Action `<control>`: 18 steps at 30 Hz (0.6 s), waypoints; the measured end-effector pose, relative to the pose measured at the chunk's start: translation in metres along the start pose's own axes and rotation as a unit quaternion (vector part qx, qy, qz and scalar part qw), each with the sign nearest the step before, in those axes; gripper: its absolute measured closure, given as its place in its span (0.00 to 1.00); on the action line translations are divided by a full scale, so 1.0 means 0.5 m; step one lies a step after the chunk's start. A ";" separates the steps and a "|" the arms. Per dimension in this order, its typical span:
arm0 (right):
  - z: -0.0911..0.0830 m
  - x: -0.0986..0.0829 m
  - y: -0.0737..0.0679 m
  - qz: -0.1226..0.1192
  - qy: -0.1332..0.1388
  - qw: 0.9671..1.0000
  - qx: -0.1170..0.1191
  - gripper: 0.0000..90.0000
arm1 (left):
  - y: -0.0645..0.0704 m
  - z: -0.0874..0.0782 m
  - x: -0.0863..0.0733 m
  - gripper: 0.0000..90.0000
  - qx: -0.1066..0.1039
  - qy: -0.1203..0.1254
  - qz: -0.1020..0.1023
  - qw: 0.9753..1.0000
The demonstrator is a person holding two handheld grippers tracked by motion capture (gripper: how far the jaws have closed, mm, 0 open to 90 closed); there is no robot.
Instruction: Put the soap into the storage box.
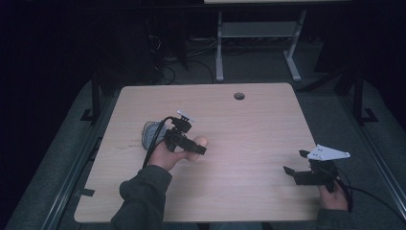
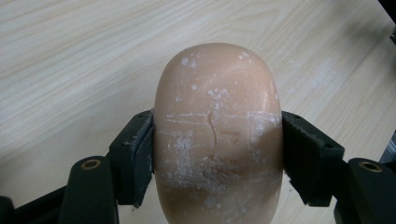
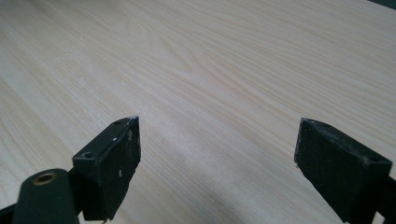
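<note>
Left gripper view: left hand-held gripper (image 2: 217, 154) clamps a peach soap bar (image 2: 217, 135), lifted above the tabletop (image 2: 70, 60). Right hand-held gripper (image 3: 217, 154) gapes empty. Next, probably, a careful set-down.

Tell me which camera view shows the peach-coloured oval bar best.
The left gripper view. The peach-coloured oval bar sits large and close there, clamped between the left tool's jaws, with its white scuffs and a fine crack plain. The high view shows just its small rounded tip beyond the hand. The right gripper view looks along the open right tool at the wooden table.
</note>
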State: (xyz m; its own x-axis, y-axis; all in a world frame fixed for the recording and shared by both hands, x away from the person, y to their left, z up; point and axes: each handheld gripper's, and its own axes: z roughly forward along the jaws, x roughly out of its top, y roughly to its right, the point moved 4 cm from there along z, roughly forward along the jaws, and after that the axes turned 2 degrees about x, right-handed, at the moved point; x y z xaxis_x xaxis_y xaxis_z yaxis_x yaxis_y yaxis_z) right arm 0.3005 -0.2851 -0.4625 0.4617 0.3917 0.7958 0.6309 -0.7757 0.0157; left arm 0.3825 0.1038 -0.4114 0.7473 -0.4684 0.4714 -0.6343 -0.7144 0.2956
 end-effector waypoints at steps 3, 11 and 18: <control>0.000 0.000 0.000 0.000 0.001 1.000 0.000 0.16 | -0.005 -0.007 0.000 0.36 -0.009 0.005 -0.009 1.000; 0.000 0.000 0.000 0.001 0.001 1.000 0.000 0.16 | -0.020 -0.031 0.001 0.36 -0.017 0.014 -0.017 1.000; 0.000 0.000 0.001 0.001 0.001 1.000 -0.001 0.16 | -0.029 -0.053 0.007 0.36 -0.025 0.021 -0.022 0.999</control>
State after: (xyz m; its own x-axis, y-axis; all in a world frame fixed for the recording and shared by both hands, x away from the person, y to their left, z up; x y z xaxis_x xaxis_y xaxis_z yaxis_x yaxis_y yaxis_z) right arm 0.3007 -0.2857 -0.4625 0.4615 0.3897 0.7970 0.6296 -0.7768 0.0152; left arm 0.3890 0.1260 -0.3919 0.7662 -0.4140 0.4915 -0.6108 -0.7068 0.3569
